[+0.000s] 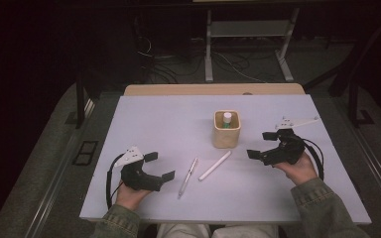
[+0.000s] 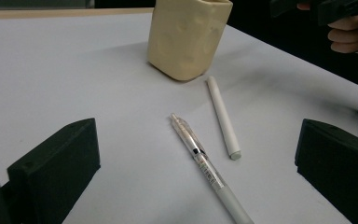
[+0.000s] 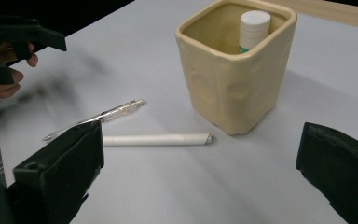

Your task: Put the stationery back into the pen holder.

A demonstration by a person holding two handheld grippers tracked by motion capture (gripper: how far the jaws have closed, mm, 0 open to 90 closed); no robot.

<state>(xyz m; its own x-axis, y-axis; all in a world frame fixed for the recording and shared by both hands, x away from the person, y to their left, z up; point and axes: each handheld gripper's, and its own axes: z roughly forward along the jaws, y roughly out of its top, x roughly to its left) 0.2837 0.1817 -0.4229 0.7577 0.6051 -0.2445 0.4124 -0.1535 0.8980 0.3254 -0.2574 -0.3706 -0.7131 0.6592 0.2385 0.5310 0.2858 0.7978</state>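
White stick and clear pen between left tongs and right tongs | both agape, empty

Dim, grainy pictures with soft shadows and dark, vignetted surroundings.

You have one clear pen, one white stick, one cream cup, one white-capped tube inside, two grippers.

Right hand-held gripper: jaws wide apart, nothing between them.
Ahead on the table stands a cream cup holding a white-capped tube; a white stick lies just beside its base, a clear pen beyond.
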